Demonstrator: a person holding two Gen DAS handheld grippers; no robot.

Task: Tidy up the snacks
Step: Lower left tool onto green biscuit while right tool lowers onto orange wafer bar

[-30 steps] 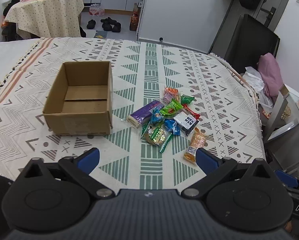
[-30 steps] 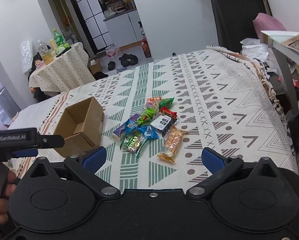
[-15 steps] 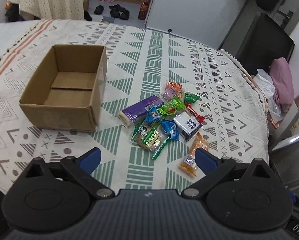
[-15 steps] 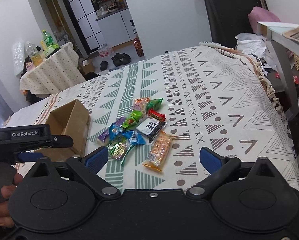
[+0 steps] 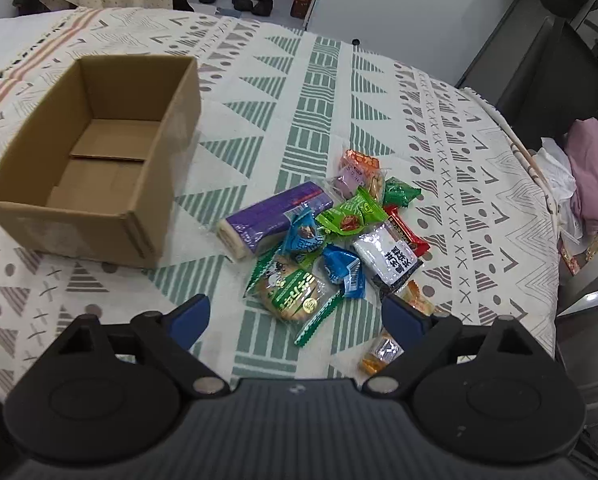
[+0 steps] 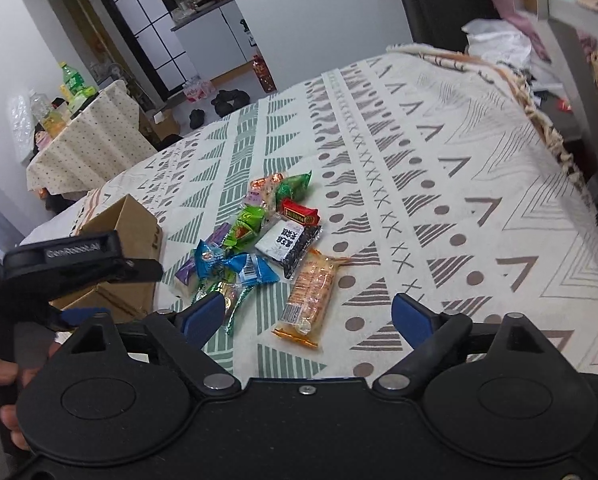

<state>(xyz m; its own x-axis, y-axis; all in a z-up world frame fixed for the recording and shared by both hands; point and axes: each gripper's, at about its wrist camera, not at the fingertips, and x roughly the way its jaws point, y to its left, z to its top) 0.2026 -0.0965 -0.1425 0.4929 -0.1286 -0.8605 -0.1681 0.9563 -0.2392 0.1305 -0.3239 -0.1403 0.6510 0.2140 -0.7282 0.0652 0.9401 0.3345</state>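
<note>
Between both grippers' spread, just-narrowing, empty jaws: green biscuit pack (image 5: pixel 293 294) left, orange cracker pack (image 6: pixel 309 290) right.

Both wrist views angled steeply down, close over the patterned cloth (image 5: pixel 323 92), sharing the snack pile (image 5: pixel 331 240) and cardboard box (image 6: pixel 127 232)

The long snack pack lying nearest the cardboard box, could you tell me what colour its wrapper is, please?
Purple wrapper, clearest in the left wrist view.

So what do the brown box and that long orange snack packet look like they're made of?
Box: matte brown corrugated cardboard, going by its folded floor flaps and raw edges. Orange packet: probably thin clear plastic film, glossy, since the crackers show through it and it has crimped ends.
</note>
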